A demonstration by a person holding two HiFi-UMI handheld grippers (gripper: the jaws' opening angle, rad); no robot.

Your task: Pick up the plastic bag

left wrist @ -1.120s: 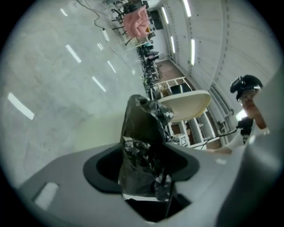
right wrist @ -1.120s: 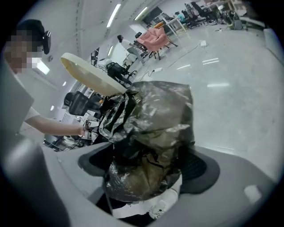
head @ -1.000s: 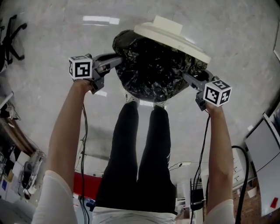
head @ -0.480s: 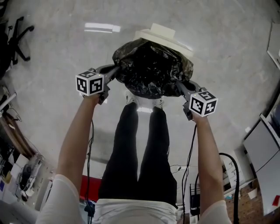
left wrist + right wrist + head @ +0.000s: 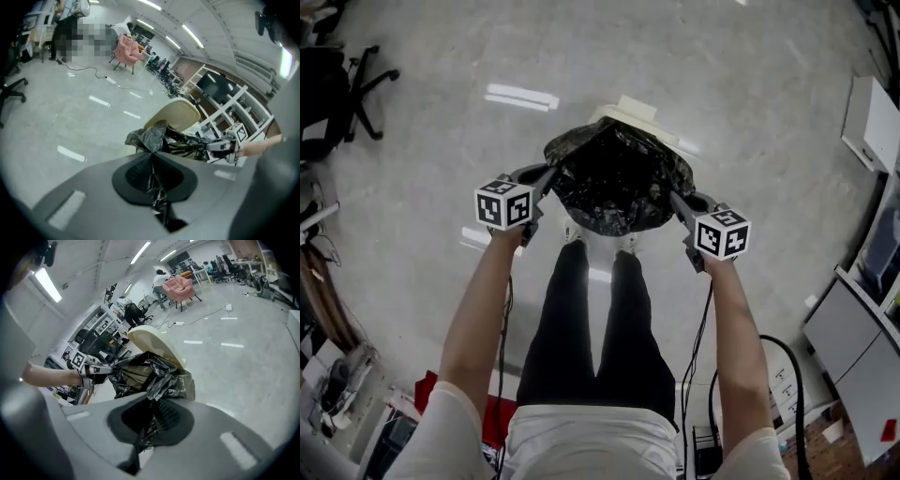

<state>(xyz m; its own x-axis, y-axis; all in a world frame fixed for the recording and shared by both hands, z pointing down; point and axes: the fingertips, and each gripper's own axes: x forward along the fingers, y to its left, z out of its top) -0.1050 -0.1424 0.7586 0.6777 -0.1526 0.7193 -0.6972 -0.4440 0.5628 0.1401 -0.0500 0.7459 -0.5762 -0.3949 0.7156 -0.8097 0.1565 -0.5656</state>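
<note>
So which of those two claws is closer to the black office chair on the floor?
Left. The left gripper grips the black bag on the side toward the office chair; the right gripper grips its opposite side, farther off.

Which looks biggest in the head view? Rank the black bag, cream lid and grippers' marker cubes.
1. Black bag.
2. Cream lid, mostly hidden by the bag.
3. Cubes on the left gripper and right gripper: alike, nearer the camera, so unsure.

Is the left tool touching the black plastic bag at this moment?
Touching. In the left gripper view, the left tool has its jaws closed on a fold of the plastic bag, and the black film is pinched between them.
</note>
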